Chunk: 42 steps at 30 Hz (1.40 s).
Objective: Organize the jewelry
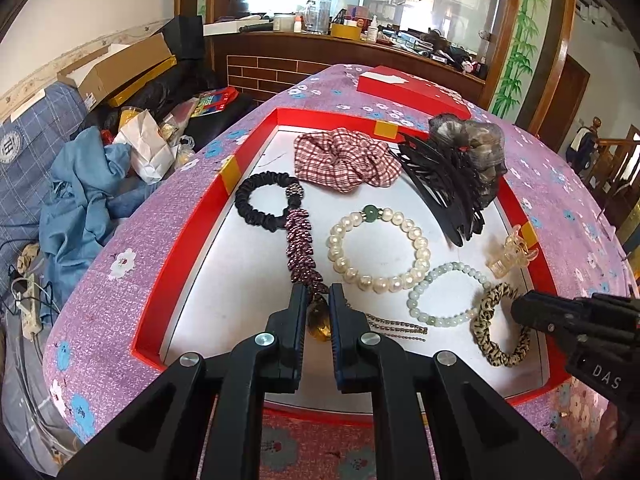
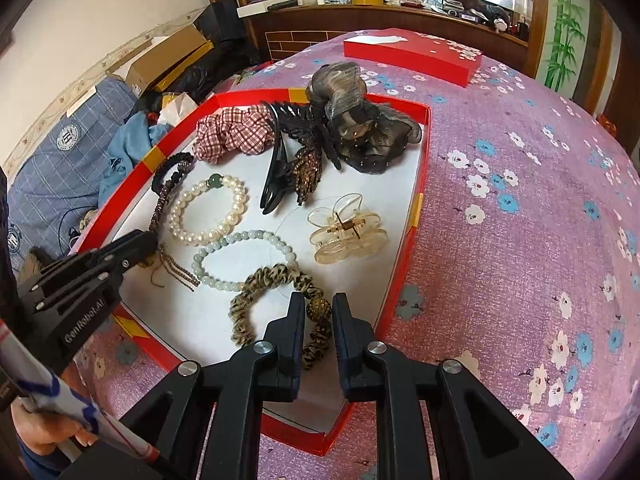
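Note:
A red tray (image 1: 176, 240) with a white floor holds the jewelry. My left gripper (image 1: 318, 296) is closed on the lower end of a purple beaded strand (image 1: 300, 240), at its amber pendant (image 1: 320, 320). My right gripper (image 2: 318, 304) is closed on the leopard-print scrunchie (image 2: 256, 284) at its brown bead (image 2: 319, 310). A pearl bracelet (image 1: 376, 248) and a pale jade bracelet (image 1: 448, 296) lie between them. The right gripper shows in the left wrist view (image 1: 520, 310), at the scrunchie (image 1: 500, 332). The left gripper shows in the right wrist view (image 2: 148, 244).
In the tray lie a black scrunchie (image 1: 260, 200), a plaid scrunchie (image 1: 340, 160), a black claw clip (image 1: 440, 188), a grey mesh hair piece (image 1: 472, 140) and a clear claw clip (image 2: 348, 232). A red lid (image 2: 412, 56) lies beyond on the purple floral cloth (image 2: 520, 200). Clutter lies left.

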Each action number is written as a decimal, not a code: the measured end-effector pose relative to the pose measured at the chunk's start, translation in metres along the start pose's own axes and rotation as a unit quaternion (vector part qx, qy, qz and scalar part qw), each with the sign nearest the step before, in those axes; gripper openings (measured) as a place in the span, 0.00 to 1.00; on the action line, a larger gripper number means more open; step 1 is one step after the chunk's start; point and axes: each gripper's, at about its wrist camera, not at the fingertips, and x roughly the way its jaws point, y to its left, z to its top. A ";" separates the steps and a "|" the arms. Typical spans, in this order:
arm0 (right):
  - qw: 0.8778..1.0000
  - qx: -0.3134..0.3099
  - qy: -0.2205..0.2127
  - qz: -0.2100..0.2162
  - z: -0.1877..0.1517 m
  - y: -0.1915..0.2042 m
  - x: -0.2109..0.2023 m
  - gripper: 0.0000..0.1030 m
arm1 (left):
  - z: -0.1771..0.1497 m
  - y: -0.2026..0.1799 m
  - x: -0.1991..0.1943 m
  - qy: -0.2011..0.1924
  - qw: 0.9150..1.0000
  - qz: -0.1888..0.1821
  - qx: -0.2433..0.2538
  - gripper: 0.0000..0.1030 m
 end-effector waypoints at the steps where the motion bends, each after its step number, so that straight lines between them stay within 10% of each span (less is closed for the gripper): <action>1: 1.000 0.001 0.000 0.002 0.000 -0.001 0.000 0.17 | 0.000 0.002 0.000 0.001 1.000 0.000 -0.002 0.10; 14: 1.000 -0.015 -0.020 0.009 -0.010 0.004 -0.015 0.41 | -0.007 0.002 -0.005 0.005 1.000 0.003 0.003 0.17; 42: 0.998 -0.010 -0.056 0.004 -0.044 -0.017 -0.057 0.54 | -0.026 -0.038 -0.027 -0.015 0.998 0.037 0.051 0.61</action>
